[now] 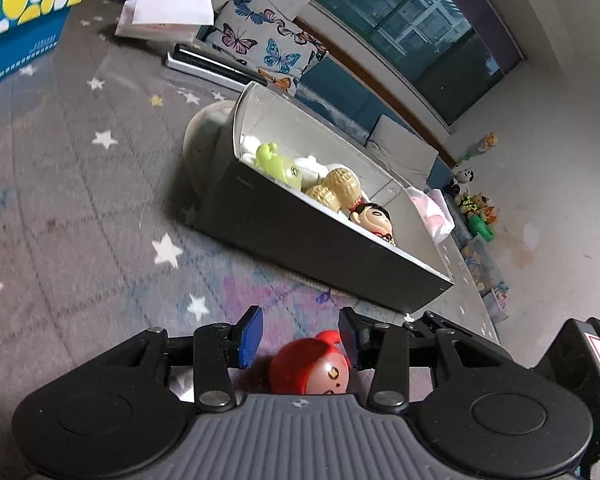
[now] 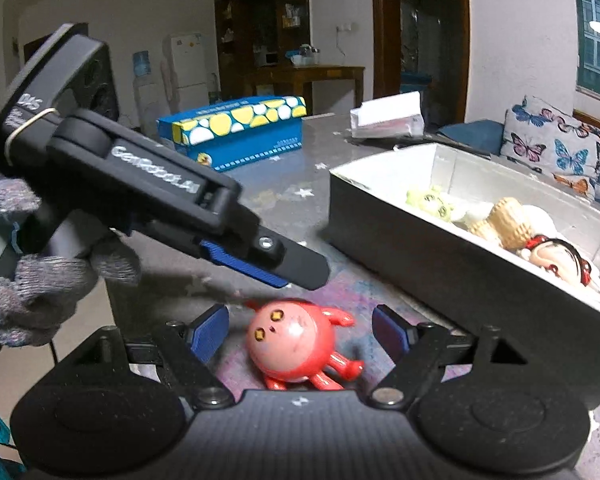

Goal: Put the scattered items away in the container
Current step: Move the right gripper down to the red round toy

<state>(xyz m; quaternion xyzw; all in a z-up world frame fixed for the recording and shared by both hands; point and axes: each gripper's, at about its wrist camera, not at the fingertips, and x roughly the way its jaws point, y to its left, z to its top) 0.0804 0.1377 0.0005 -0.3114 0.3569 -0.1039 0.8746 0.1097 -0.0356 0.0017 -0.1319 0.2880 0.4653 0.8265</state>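
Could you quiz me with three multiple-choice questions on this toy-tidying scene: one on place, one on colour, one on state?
1. Where is the red toy?
A. in the box
B. on the mat
C. on the sofa

2. What colour are the gripper pads?
A. blue
B. green
C. white

3. How is the right hand-held gripper?
A. shut on the toy
B. open around the toy
C. holding a cushion

Answers: 1 B, it lies on the mat outside the box. 2 A, both pads show blue. 3 B, gaps show on both sides.

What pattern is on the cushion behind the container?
Coloured butterflies on white cushion; clearest in left wrist view.
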